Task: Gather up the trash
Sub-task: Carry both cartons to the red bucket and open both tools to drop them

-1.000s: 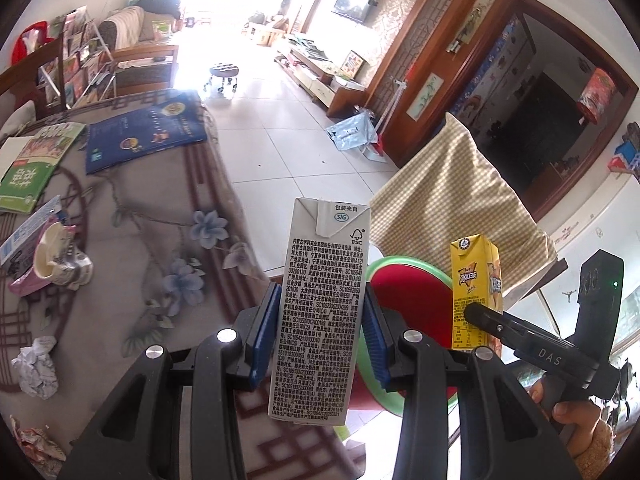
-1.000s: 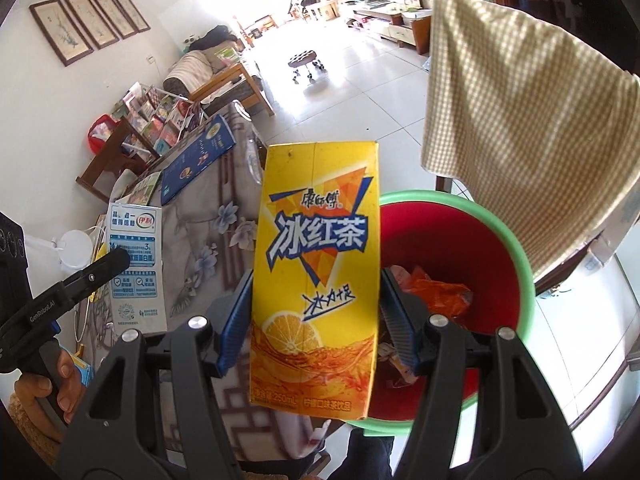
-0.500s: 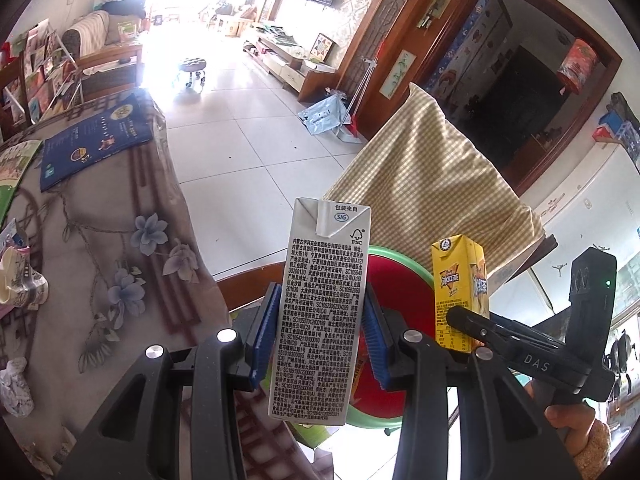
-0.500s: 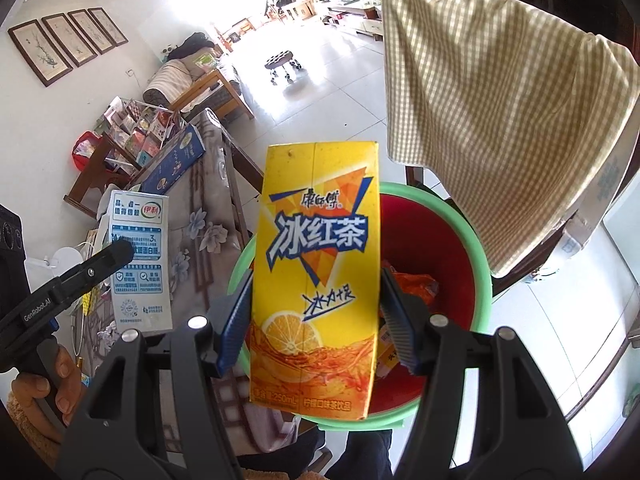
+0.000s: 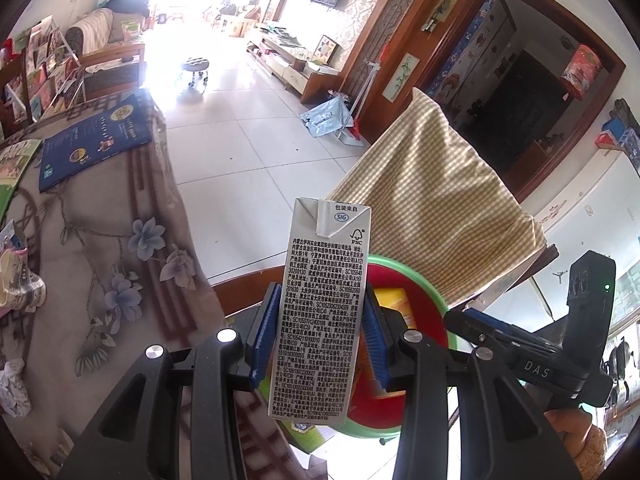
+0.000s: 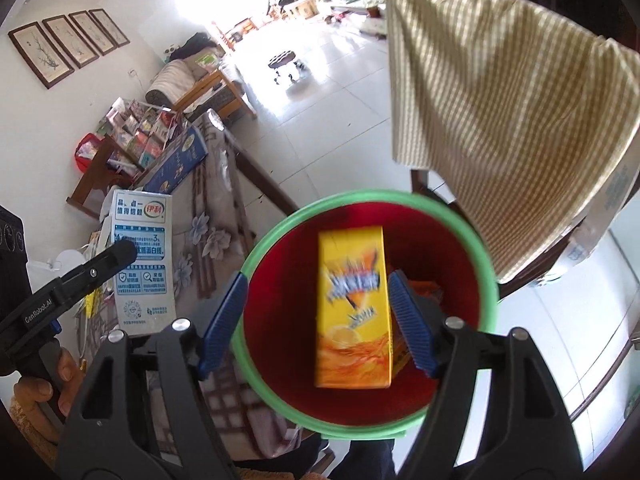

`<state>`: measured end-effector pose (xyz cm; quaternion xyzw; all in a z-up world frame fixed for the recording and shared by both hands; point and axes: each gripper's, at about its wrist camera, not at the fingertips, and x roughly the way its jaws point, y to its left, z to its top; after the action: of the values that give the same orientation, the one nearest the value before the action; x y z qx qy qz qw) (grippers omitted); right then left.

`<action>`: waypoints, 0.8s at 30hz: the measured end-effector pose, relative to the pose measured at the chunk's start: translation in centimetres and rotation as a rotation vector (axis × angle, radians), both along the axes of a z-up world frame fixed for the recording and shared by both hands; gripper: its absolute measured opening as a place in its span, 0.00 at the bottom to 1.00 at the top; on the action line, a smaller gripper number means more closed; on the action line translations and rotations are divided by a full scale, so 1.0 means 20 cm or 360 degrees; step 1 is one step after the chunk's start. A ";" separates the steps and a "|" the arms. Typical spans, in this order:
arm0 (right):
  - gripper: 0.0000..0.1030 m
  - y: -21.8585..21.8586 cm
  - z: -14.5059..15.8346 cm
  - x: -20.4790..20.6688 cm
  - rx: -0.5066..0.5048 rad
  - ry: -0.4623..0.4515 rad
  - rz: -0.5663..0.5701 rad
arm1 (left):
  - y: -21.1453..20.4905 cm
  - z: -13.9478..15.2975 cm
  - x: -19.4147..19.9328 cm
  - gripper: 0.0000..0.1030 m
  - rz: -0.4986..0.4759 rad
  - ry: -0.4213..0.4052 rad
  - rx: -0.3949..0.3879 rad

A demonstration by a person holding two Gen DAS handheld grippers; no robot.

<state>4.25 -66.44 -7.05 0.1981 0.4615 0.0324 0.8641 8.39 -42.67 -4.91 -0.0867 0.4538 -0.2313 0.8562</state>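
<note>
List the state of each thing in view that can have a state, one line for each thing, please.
Left gripper: shut on the white milk carton.
White milk carton: upright, held.
Right gripper: jaws opening, pads off the carton.
Yellow iced tea carton: released, blurred, over the bin.
Red bin with green rim: open, holding trash.

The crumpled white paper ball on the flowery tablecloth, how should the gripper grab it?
Probably from straight above, jaws pinching across the middle of the crumpled paper ball. It is a low lump lying on the tablecloth, with no handle or flat sides, so squeezing its widest part looks safest.
</note>
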 end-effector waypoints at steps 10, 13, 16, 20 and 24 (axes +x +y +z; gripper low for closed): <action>0.73 -0.21 0.06 -0.13 -0.0154 -0.0046 -0.0317 | -0.34 -0.04 0.00 0.36 -0.0278 -0.0001 -0.0002; 0.73 -0.24 0.06 -0.17 -0.0171 -0.0032 -0.0359 | -0.42 -0.05 0.00 0.36 -0.0340 0.0007 -0.0014; 0.73 -0.26 0.06 -0.21 -0.0197 -0.0024 -0.0397 | -0.47 -0.06 -0.01 0.42 -0.0377 -0.0012 -0.0009; 0.75 -0.26 0.09 -0.25 -0.0226 -0.0036 -0.0422 | -0.44 -0.02 -0.04 0.69 -0.0345 -0.0070 -0.0038; 0.75 -0.19 0.13 -0.24 -0.0244 -0.0059 -0.0389 | -0.32 0.01 -0.08 0.69 -0.0282 -0.0095 -0.0045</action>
<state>-0.60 -70.24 -4.47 0.1855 0.4191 -0.1049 0.8826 6.79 -48.98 -4.65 -0.0513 0.4305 -0.3150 0.8443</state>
